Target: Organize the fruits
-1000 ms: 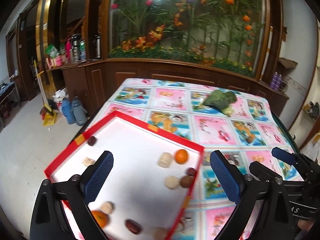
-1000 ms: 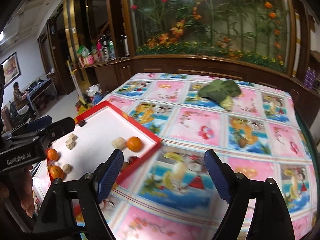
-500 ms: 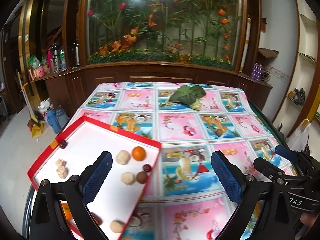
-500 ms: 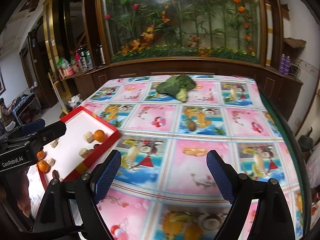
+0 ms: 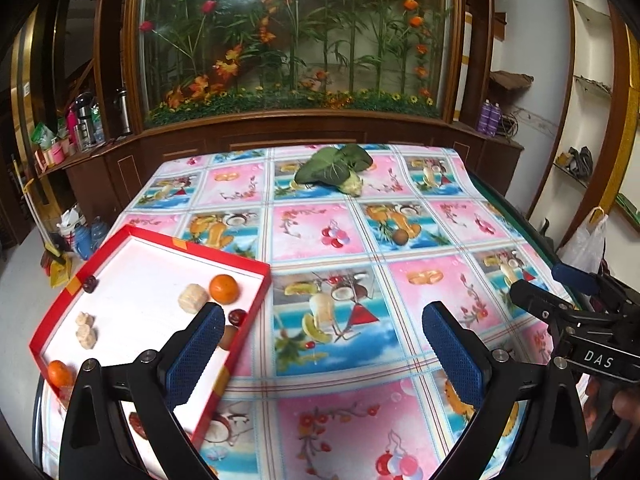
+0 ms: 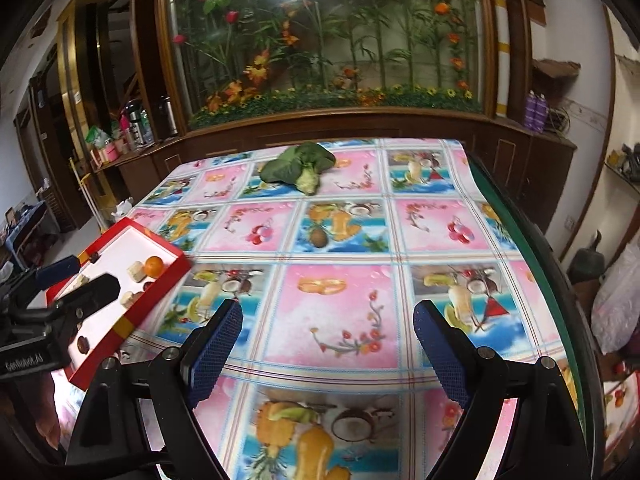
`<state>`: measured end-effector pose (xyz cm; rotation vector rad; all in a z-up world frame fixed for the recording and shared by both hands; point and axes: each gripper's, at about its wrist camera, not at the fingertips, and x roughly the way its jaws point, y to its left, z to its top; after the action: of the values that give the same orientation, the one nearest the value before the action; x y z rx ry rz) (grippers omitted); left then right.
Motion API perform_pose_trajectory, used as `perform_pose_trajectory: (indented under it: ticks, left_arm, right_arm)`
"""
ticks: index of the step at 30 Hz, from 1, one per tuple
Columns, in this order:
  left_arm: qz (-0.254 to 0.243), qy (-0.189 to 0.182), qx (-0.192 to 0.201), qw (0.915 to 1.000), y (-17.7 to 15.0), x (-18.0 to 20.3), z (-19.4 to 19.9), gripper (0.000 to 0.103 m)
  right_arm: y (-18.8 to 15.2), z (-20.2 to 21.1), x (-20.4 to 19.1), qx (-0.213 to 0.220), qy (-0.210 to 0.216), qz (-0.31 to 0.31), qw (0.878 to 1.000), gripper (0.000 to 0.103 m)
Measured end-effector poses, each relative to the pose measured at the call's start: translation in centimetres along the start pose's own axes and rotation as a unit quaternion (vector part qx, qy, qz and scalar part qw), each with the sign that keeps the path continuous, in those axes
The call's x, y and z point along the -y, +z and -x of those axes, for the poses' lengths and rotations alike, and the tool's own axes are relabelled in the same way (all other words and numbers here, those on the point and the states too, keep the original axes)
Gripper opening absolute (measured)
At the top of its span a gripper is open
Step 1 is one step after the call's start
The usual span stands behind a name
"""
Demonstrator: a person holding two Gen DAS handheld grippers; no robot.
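The left hand-held gripper [image 5: 320, 344] is wide open and holds nothing. The right hand-held gripper [image 6: 328, 340] is wide open and empty too. Both hang over the table [image 5: 420, 280].

Just past the left one sits the red tray [image 5: 256, 304] with the fruits. The small orange [image 5: 224, 289] is round and light, and it may roll. Pinch it gently across its middle. The pale chunk [image 5: 193, 298] beside it looks soft, so squeeze only a little. The dark cherry [image 5: 238, 317] is tiny and slippery.

Far away lies a leafy green vegetable [image 5: 334, 166].
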<state>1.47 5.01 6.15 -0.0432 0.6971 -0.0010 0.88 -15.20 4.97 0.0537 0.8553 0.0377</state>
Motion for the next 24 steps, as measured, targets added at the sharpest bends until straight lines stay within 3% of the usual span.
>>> perform_pose_trajectory:
  ticks: [24]
  left_arm:
    - [0.027, 0.025, -0.009, 0.9993, 0.1, -2.0, -3.5, 0.100]
  right_arm:
    - [0.7, -6.2, 0.6, -0.036, 0.003, -0.006, 0.999, 0.088]
